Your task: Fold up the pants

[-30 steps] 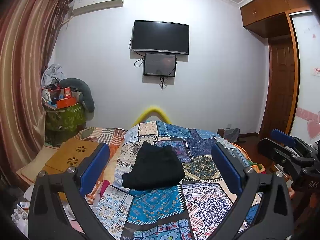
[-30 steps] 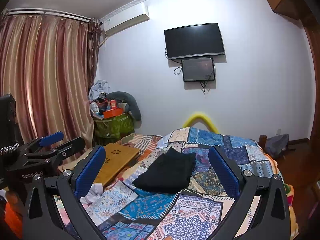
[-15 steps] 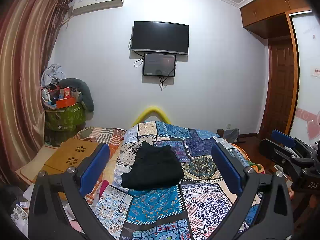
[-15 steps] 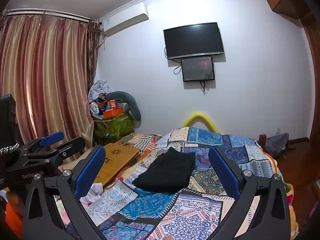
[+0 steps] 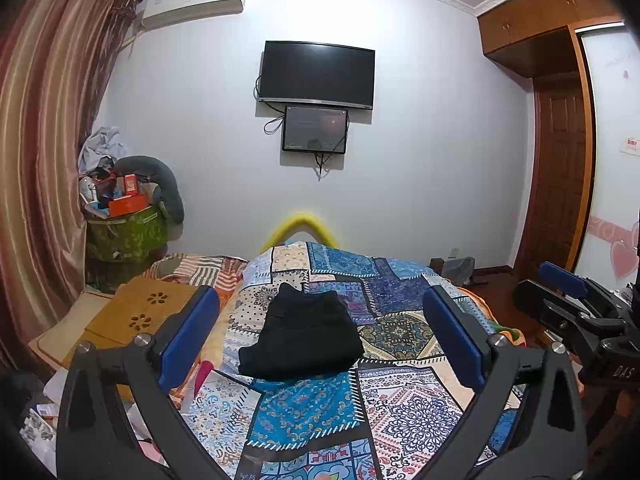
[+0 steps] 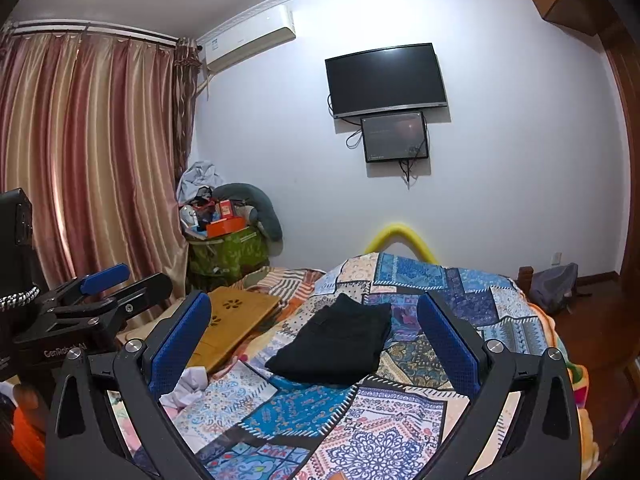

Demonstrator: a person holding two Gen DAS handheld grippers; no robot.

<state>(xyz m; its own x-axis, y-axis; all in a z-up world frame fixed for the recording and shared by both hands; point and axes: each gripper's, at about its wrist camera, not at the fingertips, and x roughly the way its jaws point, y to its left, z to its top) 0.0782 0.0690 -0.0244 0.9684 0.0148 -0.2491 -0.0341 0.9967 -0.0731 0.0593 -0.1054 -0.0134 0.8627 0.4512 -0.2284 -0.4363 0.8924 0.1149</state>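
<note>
Above the near end of the bed, the left claw (image 5: 320, 332) and right claw (image 6: 314, 330) hang wide apart, gripping nothing. Beyond them, black pants (image 5: 302, 334) lie folded on the patchwork quilt (image 5: 312, 404). Farther left, a green bin (image 5: 128, 234) overflows with boxes and clothes.

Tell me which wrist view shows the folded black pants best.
The left wrist view: the black pants lie centred between that tool's fingers, nearly square-on, with every edge of the fold visible on the patchwork quilt. The right wrist view shows them whole too, but at a slant.
</note>
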